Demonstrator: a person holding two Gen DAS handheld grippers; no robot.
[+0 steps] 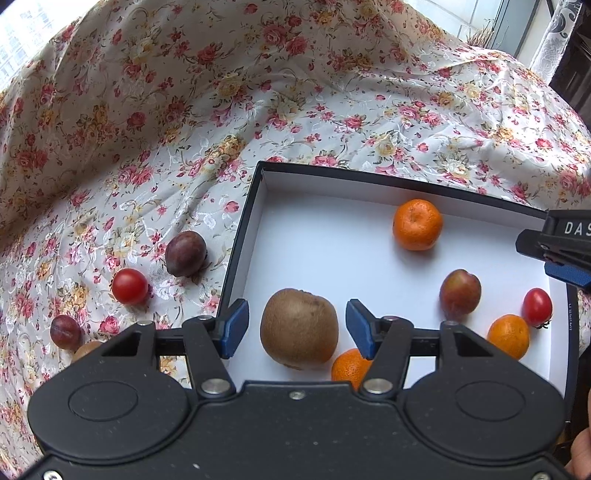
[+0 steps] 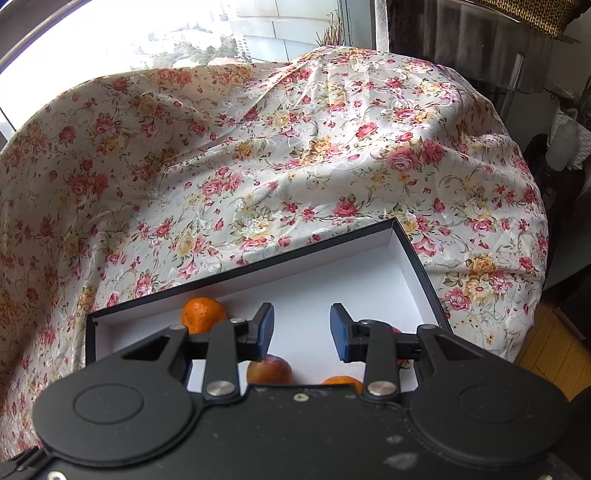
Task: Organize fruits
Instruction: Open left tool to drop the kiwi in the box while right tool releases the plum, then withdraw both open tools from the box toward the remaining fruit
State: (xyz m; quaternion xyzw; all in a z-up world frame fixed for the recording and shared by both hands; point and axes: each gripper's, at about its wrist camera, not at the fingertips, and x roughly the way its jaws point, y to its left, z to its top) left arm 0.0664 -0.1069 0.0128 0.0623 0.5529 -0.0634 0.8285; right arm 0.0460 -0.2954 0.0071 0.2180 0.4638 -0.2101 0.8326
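Note:
A black box with a white inside [image 1: 314,251] lies on the floral cloth. In it are a brown kiwi [image 1: 299,328], three tangerines [image 1: 417,224] [image 1: 508,336] [image 1: 349,369], a reddish plum [image 1: 460,293] and a cherry tomato [image 1: 537,306]. My left gripper [image 1: 297,328] is open, its pads on either side of the kiwi with gaps. On the cloth to the left lie a dark plum [image 1: 185,253], a cherry tomato [image 1: 129,286], a small plum [image 1: 65,331] and part of a brown fruit [image 1: 86,349]. My right gripper [image 2: 302,330] is open and empty above the box [image 2: 369,280]; it also shows at the left wrist view's right edge [image 1: 561,254].
The floral cloth [image 2: 258,166] drapes over the table and rises in folds behind the box. A window [image 2: 147,33] is at the back. The table's right edge drops to a wooden floor [image 2: 546,343] with dark furniture beyond.

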